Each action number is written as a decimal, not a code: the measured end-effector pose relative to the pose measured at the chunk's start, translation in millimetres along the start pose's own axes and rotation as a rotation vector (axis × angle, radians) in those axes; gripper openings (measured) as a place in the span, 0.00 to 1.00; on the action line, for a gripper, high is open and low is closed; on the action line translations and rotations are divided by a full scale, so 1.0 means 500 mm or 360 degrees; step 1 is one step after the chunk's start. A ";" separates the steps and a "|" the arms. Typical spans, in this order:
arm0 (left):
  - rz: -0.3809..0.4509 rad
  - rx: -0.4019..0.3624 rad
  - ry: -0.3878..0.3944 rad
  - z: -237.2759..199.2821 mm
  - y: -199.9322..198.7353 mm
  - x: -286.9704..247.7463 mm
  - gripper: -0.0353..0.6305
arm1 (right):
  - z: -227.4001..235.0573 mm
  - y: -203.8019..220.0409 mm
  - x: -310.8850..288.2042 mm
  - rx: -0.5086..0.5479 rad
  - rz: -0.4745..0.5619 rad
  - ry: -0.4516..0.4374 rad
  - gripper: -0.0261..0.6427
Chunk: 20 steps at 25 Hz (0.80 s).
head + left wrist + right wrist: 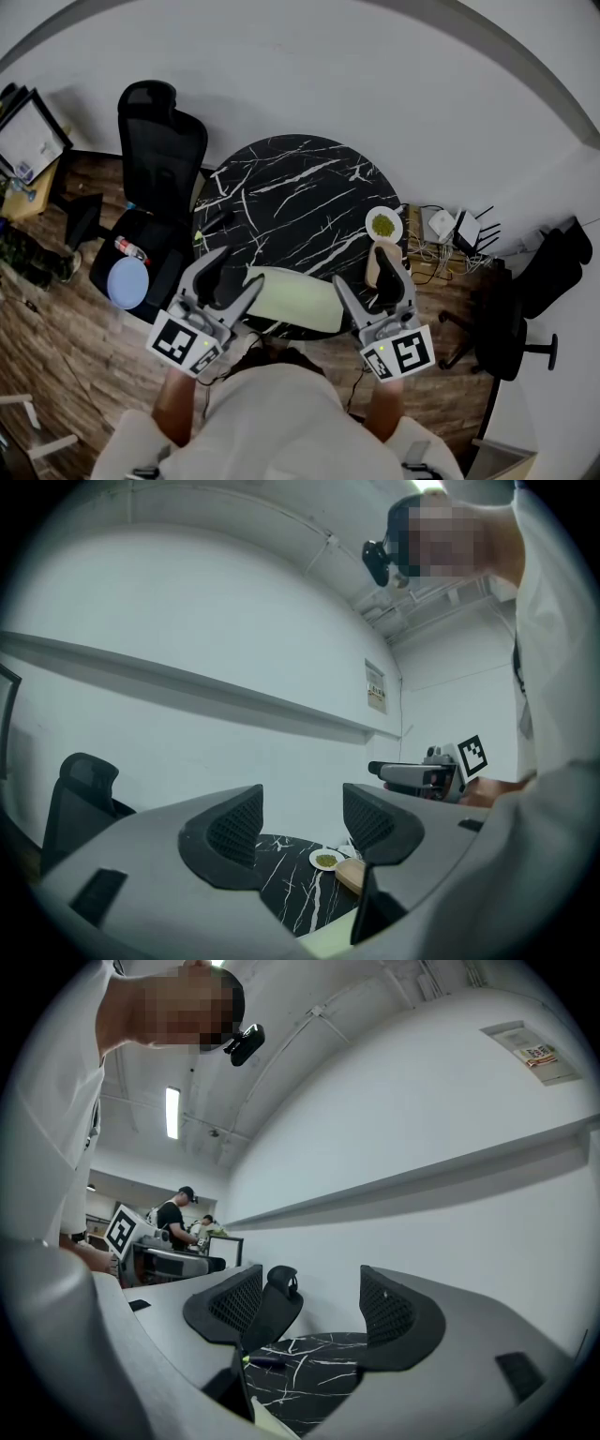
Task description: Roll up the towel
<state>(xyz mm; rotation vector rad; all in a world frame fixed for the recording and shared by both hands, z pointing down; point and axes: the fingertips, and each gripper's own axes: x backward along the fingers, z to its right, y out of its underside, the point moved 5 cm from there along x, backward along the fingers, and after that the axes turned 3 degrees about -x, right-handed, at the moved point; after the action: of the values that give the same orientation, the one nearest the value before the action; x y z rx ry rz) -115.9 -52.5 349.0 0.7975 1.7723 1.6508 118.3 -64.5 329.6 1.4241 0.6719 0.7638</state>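
The jaws of the left gripper (236,272) and the right gripper (367,272) stand wide apart and empty, one at each end of the pale green rectangular towel (295,298), which lies flat at the near edge of the round black marble bench (291,187). A white plate (383,224) sits near the right edge; the middle is bare.

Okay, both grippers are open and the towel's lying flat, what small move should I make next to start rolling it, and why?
The towel lies flat, unrolled, at the table's near side; the left gripper and right gripper hover open at its two ends, holding nothing. So probably lower both onto its near edge.
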 end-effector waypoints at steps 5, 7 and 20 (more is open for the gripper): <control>-0.0003 0.0002 0.0003 0.001 -0.001 -0.003 0.42 | 0.002 -0.001 0.000 0.0000 -0.0005 0.0004 0.47; -0.0003 0.0004 0.0004 0.000 -0.001 -0.005 0.42 | 0.004 -0.001 0.000 -0.0003 -0.0003 0.0006 0.47; -0.0007 0.0010 0.0002 -0.002 -0.003 -0.006 0.42 | 0.006 0.000 -0.002 -0.0011 -0.0007 0.0017 0.47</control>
<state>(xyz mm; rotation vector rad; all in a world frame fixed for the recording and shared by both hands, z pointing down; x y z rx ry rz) -114.7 -55.6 347.4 0.7950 1.7799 1.6437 120.2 -67.3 329.6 1.4126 0.6795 0.7702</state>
